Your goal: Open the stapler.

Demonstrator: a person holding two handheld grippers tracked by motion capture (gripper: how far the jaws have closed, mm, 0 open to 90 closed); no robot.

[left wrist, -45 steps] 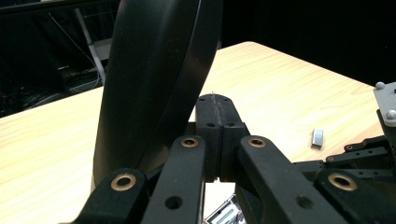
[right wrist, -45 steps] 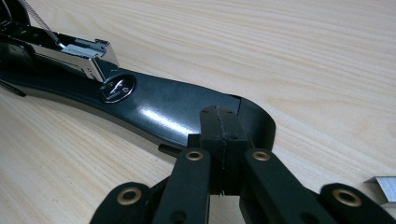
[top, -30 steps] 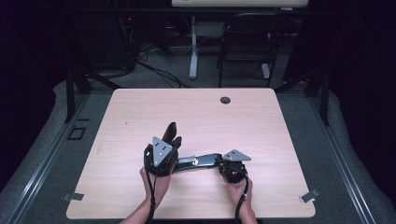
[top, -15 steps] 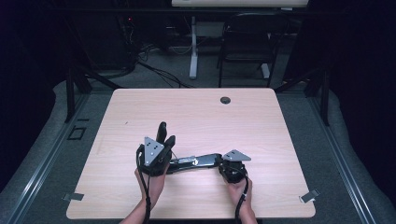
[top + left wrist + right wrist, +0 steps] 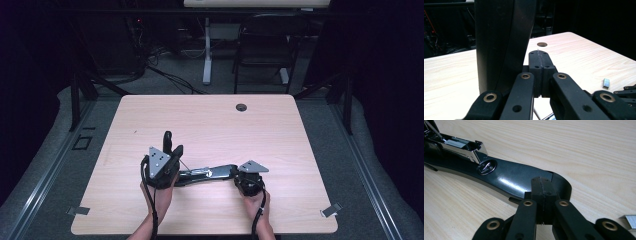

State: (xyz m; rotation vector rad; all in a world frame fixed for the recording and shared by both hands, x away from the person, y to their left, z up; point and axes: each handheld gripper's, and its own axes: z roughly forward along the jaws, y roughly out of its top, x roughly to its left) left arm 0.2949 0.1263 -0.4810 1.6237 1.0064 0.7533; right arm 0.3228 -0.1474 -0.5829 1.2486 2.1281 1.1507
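thing: black stapler (image 5: pixel 207 174) lying opened out flat on the bench (image 5: pixel 280 130), near the person's edge, between the two hands
long axis: runs across the bench, left-right in the high view; base end toward the right hand, lid end toward the left
lid: stapler's top arm (image 5: pixel 501 37) swung up, standing roughly upright just left of the left jaws in the left gripper view
left gripper (image 5: pixel 170 150): jaws together, nothing clamped between them; tips point away from the person, alongside the raised lid; touching it or not, can't tell
right gripper (image 5: pixel 541 186): jaws together, empty; tips rest on or just over the rounded front end of the base; contact unclear
nearer hand: right is at the base tip, left is at the hinge/lid end; each has its own end
key relation: open staple channel (image 5: pixel 461 145) lies ahead and to the left of the right jaws, along the base axis
right gripper view adds: anvil plate (image 5: pixel 486 167), metal channel, spring, staple strip (image 5: pixel 630 221) on the bench at lower right
left gripper view adds: small staple block (image 5: pixel 606 83) to the right, cable hole (image 5: pixel 542 44) far ahead
likely next: load staples, judged from the open channel
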